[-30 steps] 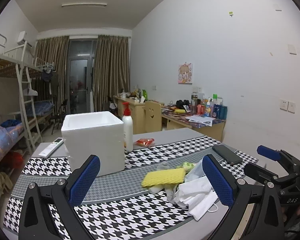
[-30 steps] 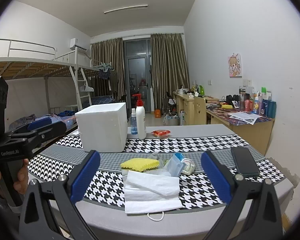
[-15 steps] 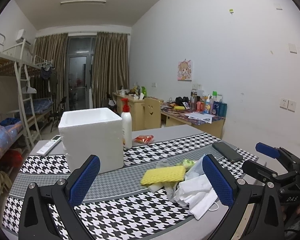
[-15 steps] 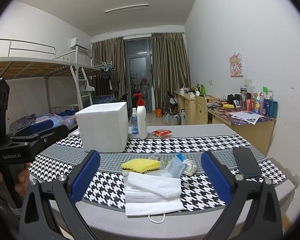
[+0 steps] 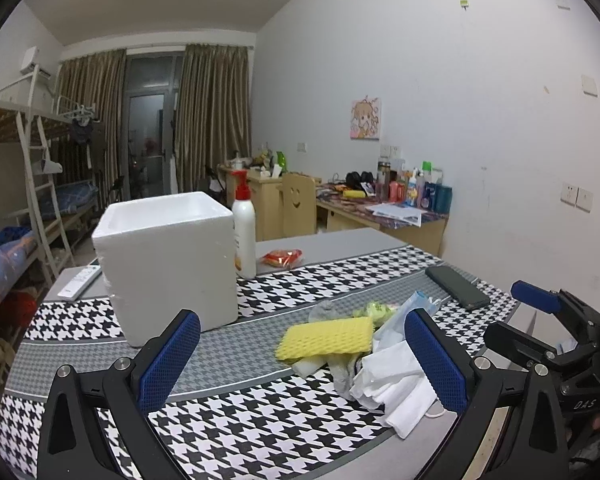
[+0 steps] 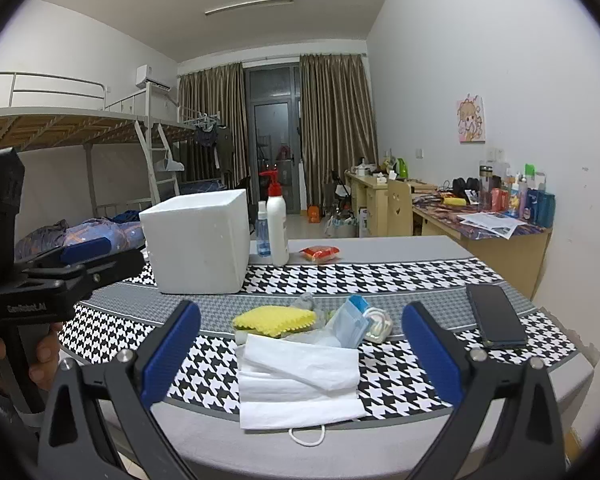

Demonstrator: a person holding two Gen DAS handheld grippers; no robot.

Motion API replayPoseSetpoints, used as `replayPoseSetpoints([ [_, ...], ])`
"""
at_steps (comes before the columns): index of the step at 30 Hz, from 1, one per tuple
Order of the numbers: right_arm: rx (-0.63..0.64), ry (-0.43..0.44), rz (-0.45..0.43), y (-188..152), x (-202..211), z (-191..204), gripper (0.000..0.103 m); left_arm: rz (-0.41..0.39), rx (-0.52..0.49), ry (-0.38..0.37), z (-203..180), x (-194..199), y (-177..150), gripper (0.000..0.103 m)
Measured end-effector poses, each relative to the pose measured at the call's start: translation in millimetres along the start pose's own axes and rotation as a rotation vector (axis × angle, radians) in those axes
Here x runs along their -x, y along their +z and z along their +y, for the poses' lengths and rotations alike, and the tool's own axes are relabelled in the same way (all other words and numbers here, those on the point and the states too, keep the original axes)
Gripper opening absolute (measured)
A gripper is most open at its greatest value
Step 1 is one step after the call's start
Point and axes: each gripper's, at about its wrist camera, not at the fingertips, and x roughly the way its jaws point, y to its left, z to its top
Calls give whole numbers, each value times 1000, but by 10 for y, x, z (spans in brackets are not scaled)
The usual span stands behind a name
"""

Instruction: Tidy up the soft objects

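A loose pile of soft things lies at the near edge of the desk (image 6: 380,256): a yellow sponge (image 6: 274,319) on top towards the back, folded white masks (image 6: 300,384) in front of it with an ear loop hanging over the edge, a blue pack (image 6: 350,324) just beside the sponge, and a grey sock (image 5: 340,372) partly buried. A white foam box (image 6: 198,242) stands behind the pile, open at the top, and is judged the likely bin. Both tongs are held wide and empty; the right tongs (image 6: 300,352) are aimed over the masks, the left tongs (image 5: 300,356) hover before the sponge. No grasp is begun yet. For a clean first pick, one item should be taken at a time from the top, with the pads closed across the sponge's short sides so that the things under it are not dragged; the masks are best pinched through the whole stack. The phone (image 6: 496,314) and pump bottle (image 6: 278,228) are best left alone. "GenRobot.AI" is read on the left tool in the right view, "DAS" on the right tool in the left view; bottle labels are too small to read.
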Motion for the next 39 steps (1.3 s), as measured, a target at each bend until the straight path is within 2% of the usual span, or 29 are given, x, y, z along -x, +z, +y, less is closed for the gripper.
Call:
replayPoseSetpoints([
  [21, -29, 33, 124, -248, -361, -126, 102, 78, 38, -15, -3, -354, -190, 102],
  [39, -3, 52, 233, -457, -634, -25, 102, 153, 65, -10, 50, -491, -426, 102],
])
